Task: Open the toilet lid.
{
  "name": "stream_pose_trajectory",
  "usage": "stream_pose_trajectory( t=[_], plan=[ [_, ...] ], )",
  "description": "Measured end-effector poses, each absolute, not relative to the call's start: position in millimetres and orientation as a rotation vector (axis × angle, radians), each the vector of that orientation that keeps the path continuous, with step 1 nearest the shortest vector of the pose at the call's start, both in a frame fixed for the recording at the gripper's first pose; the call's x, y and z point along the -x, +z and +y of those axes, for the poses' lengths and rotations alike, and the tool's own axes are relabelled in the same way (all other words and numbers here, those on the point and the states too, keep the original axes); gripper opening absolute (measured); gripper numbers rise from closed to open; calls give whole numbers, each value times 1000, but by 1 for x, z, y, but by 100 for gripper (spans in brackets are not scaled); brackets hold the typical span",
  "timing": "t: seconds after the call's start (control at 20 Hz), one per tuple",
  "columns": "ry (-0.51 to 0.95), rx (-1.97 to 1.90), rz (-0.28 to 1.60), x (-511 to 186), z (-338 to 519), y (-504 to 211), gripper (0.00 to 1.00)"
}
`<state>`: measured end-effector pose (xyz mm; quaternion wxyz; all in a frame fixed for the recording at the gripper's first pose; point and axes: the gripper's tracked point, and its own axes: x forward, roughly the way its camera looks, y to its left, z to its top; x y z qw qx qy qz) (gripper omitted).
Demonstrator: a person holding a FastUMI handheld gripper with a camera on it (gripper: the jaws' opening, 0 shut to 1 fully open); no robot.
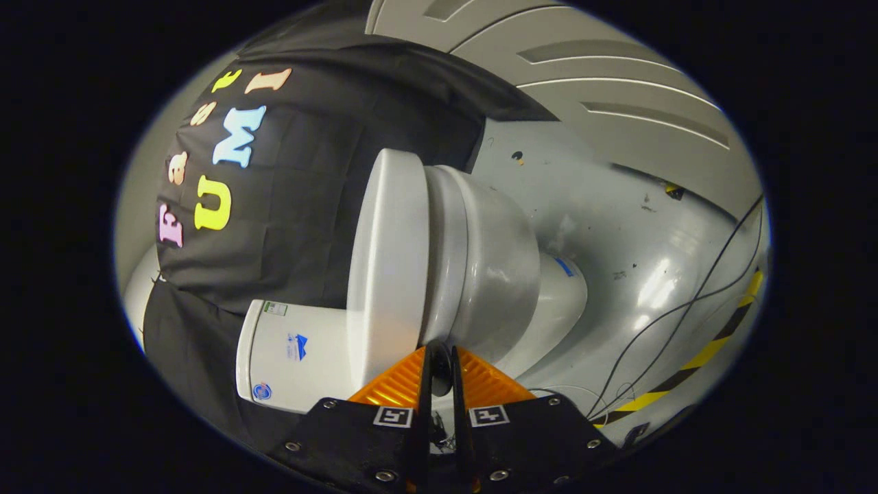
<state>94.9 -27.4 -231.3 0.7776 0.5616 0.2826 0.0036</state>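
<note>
Glossy grey floor [617,226], gripper [439,353] nr-closed at lid [387,267]

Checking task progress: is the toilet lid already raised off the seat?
No, the lid lies flat against the bowl, with the gripper fingers nearly together at its edge.

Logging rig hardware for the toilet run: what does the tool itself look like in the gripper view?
The tool has two orange, ribbed, wedge-shaped fingers on black mounting plates fastened with silver screws. Each plate carries a small square black-and-white marker near the finger base. Dark strips run along the fingers' inner faces. No cables on it are visible.
</note>
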Motion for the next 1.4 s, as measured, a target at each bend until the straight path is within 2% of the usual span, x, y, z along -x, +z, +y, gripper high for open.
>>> stream_pose_trajectory(
  t=[0.15, 0.25, 0.3, 0.85, 1.4],
  plan=[
    [23, -1292, 603, -95, -27, -228, 12],
    [40, -1299, 589, -96, -26, -223, 6],
    [40, -1292, 591, -96, -27, -224, 1],
    [-72, -1259, 598, -91, -26, -212, 0],
    [-117, -920, 508, -90, -22, -161, 0]
  ],
)
